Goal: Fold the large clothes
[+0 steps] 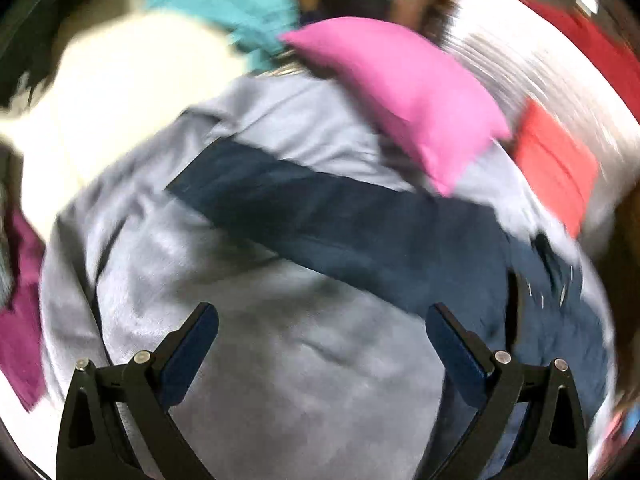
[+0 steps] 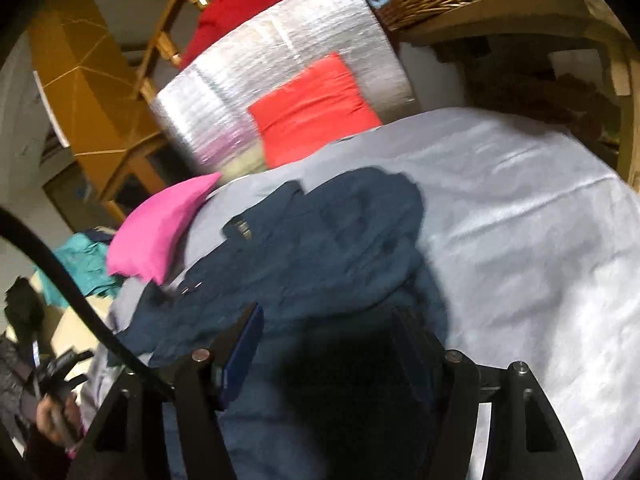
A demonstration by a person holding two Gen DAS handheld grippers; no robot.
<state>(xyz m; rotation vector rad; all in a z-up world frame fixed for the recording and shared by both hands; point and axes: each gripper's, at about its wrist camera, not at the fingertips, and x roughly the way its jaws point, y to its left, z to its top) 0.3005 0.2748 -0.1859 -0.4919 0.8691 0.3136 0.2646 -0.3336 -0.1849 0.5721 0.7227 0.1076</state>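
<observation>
The navy garment (image 2: 320, 240) lies bunched on the pale grey sheet (image 2: 520, 208), which serves here as the reference surface; in the left wrist view it shows as a dark band across the middle of that sheet, with its crumpled end toward the right. The pink pillow (image 1: 404, 100) rests on the sheet's far edge, its near corner overlapping the garment, and the folded red-orange cloth (image 2: 312, 108) sits beyond the sheet against the silver padded surface (image 2: 280, 64). The left gripper (image 1: 322, 320) stands wide, nothing between its jaws, above bare sheet on the near side of the garment. The right gripper (image 2: 328, 332) is parted to a moderate width over the garment's near end; no fabric is seen pinched between the pads, though shadow there limits certainty. Judgement: the step in hand is a re-grip before the next fold. To do it well, each gripper should take a distinct edge or corner of the garment alone, not the sheet beneath. The bunched portion should be spread flat before any fold is laid. The pillow should be kept clear of the fold line, as it may catch the far edge. Both views are motion-blurred, so seams cannot be confirmed.
</observation>
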